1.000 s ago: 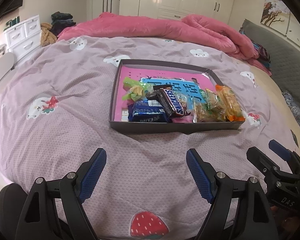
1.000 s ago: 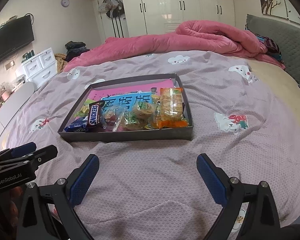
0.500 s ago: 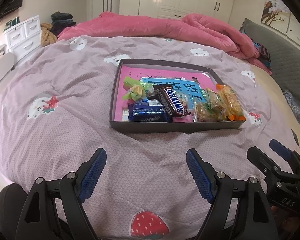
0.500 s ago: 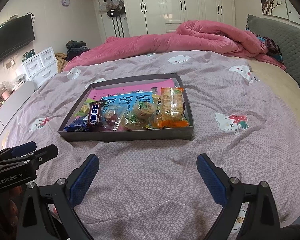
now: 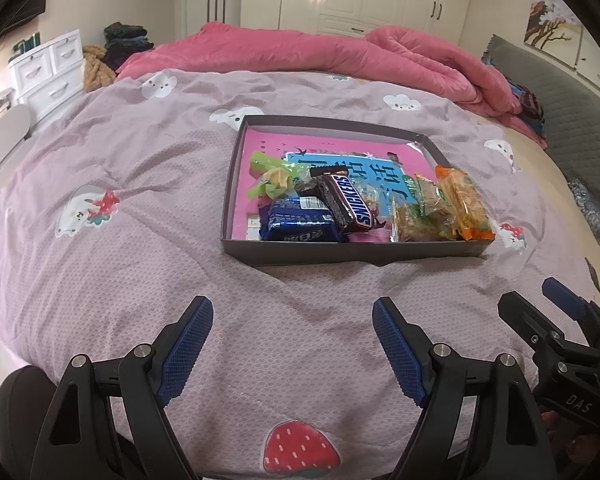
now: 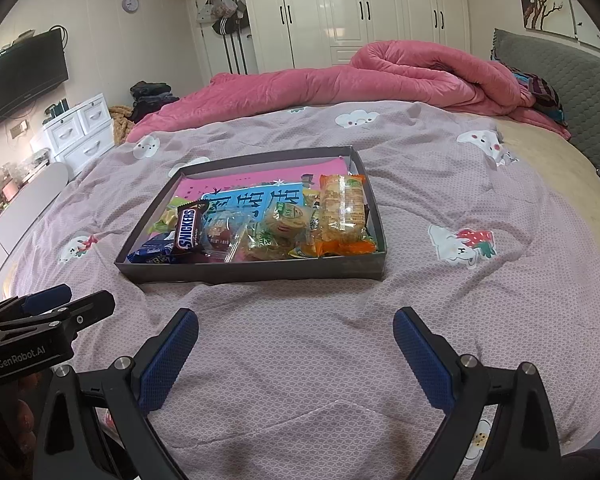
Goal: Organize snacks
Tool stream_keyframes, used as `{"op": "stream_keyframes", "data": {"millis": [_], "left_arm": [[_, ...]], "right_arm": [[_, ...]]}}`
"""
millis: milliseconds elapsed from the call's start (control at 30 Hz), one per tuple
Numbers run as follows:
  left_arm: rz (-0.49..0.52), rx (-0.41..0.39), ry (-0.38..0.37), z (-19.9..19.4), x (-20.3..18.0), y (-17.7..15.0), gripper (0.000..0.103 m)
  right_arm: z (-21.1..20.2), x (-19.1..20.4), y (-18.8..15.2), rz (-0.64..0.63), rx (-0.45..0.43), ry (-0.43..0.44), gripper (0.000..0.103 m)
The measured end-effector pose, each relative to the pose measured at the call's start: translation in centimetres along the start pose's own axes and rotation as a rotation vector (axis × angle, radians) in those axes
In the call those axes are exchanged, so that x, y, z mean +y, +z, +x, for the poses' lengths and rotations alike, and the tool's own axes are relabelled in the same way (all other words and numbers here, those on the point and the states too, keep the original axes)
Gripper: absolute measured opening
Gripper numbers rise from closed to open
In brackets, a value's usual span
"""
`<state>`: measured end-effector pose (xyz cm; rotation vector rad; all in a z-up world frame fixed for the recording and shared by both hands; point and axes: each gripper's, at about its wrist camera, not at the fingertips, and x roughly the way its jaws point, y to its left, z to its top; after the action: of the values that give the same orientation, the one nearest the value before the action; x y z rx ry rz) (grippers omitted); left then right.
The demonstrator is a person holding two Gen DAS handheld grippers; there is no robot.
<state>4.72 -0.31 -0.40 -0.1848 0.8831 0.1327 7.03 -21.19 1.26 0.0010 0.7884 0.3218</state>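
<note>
We see the tray (image 5: 352, 254) on the bed (image 5: 100, 160), with the snacks inside: Snickers (image 5: 346, 204) atop the blue pack (image 5: 296, 226), orange pack (image 6: 342, 210) at the tray's right wall. Nearer us than the tray, our left tongs (image 5: 292, 344) and right tongs (image 6: 296, 354) both stand apart, gripping nothing.

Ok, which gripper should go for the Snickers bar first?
Left, probably. Both grippers are open and empty, short of the tray; the Snickers bar lies almost dead ahead of the left gripper, off to one side of the right gripper.
</note>
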Motion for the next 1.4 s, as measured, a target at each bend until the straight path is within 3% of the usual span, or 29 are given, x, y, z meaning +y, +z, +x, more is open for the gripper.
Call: {"op": "stream_keyframes", "data": {"millis": [1400], "left_arm": [[0.030, 0.006, 0.033, -0.06, -0.40, -0.02, 0.083]], "right_arm": [[0.15, -0.62, 0.15, 0.009, -0.001, -0.004, 0.099]]}}
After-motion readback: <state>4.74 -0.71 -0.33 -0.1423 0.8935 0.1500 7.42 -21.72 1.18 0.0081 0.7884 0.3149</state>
